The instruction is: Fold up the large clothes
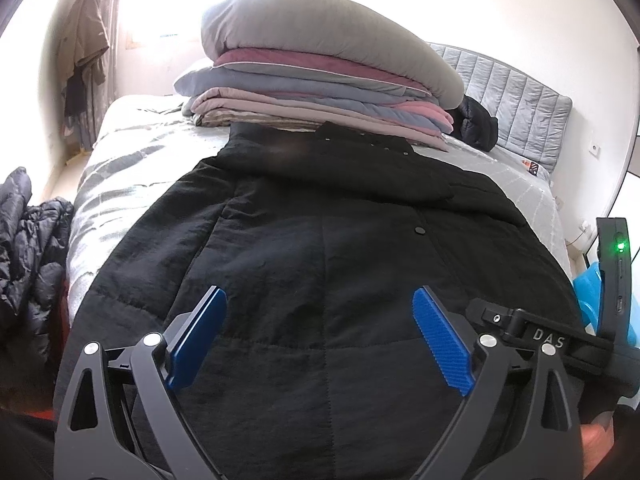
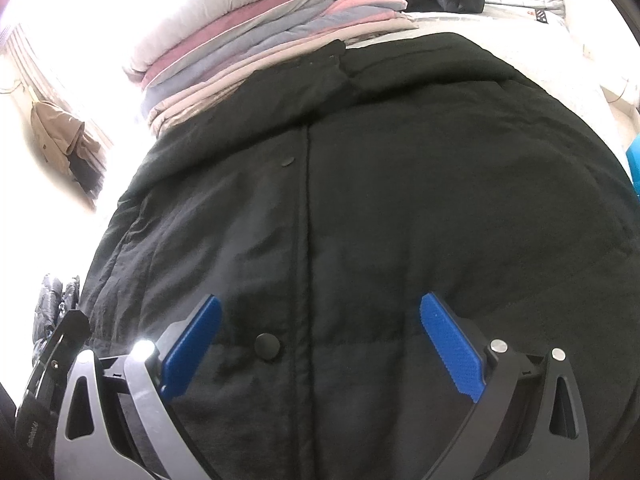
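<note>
A large black quilted coat (image 1: 320,240) lies spread flat on the bed (image 1: 120,184), front side up, its snap buttons (image 2: 267,346) and centre placket running away from the cameras toward the collar, which reaches the foot of a stack of folded quilts (image 1: 320,80) — grey, mauve, blue and pink layers piled near the padded grey headboard (image 1: 516,100). The left tongs (image 1: 320,336) stand wide apart above the coat's lower part, blue pads splayed, with nothing between them but the cloth lying below. The right tongs (image 2: 320,344) are likewise spread wide over the placket, gripping nothing; one snap button sits just beside the left pad in that view. A second dark puffy jacket (image 1: 478,122) is bunched beside the quilts near the headboard, and another dark padded garment (image 1: 24,248) lies heaped off the bed's left edge. A tan jacket (image 1: 86,36) hangs by the bright window.
</note>
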Demonstrator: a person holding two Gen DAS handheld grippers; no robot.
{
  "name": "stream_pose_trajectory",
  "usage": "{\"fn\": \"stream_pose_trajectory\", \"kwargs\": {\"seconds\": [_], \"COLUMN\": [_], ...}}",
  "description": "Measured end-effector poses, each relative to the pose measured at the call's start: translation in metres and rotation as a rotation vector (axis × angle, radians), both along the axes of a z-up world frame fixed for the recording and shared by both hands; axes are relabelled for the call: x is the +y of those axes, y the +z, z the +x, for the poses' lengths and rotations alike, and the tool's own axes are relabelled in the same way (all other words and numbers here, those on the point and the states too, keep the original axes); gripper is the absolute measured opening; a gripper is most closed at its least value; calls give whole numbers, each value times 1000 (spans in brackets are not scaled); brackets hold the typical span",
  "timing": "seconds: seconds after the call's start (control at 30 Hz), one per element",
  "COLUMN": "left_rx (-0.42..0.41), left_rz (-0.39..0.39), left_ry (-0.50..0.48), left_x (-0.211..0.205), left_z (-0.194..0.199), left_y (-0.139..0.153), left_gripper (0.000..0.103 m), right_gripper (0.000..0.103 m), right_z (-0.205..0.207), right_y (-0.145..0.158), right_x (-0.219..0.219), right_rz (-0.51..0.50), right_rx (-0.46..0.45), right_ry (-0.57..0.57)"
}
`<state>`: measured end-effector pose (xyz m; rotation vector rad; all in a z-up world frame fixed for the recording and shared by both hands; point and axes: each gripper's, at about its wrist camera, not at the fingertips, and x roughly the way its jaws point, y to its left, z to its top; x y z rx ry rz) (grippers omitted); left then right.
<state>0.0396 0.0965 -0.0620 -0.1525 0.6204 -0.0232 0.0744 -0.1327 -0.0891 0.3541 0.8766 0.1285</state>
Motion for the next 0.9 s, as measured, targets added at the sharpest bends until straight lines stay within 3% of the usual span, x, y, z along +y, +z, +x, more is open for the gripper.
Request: {"fn": "stream_pose_trajectory", "kwargs": {"seconds": [0.17, 0.3, 0.4, 0.43, 0.57, 0.7, 0.77, 0.9], "left_rx": [27, 38, 83, 97, 120, 125, 154, 269], "left_rz": [-48, -129, -128, -130, -168, -139, -181, -338], "left_ry": [-8, -58, -140, -176, -284, -252, -204, -61], "left_x": [7, 20, 25, 29, 54, 98, 127, 191], "left_z": [4, 4, 4, 2, -11, -25, -28, -34], "left_y": [-4, -3, 2, 6, 28, 49, 51, 30], "left_gripper": [91, 91, 91, 91, 91, 91, 91, 91], "right_gripper": [96, 96, 96, 96, 96, 96, 96, 96], "right_z": [-10, -44, -75, -83, -94, -108, -110, -104], "right_y": [18, 78, 118, 121, 81, 13, -8, -50], "right_x": [-5, -43, -94, -114, -195, -274, -292, -313], "right_rz": [31, 123, 29, -18, -105, 111, 187, 397], "right_rx": [-55, -193, -273, -257, -60, 112, 139, 186], "right_ry": [18, 51, 90, 113, 87, 51, 38, 38]}}
